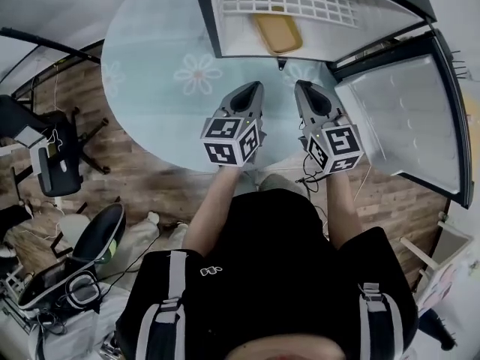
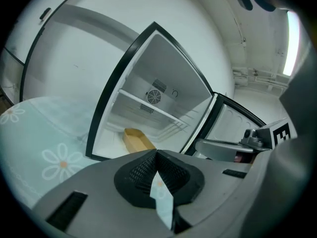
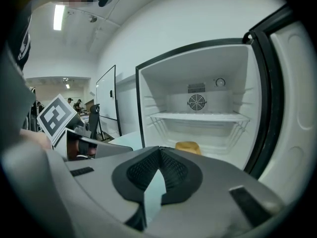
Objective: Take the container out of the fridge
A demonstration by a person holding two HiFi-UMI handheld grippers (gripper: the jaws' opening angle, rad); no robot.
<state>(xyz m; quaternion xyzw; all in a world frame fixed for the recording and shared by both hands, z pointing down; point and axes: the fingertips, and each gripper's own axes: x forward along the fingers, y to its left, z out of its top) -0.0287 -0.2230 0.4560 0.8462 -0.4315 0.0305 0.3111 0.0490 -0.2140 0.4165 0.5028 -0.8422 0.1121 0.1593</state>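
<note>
The yellow container lies on the fridge floor, about midway between its side edges, under the wire shelf. The left gripper and right gripper hang before it, jaws pressed together and empty. Reaching in like that would likely shove the container back, and lifting it high could snag the shelf. The door stands wide at the right, out of the way.

Left gripper: fingers closed tip to tip, nothing between them. Ahead, the fridge stands open, its door swung to the right. A tan container lies on the fridge floor beneath the wire shelf. A pale floral rug lies at left.
</note>
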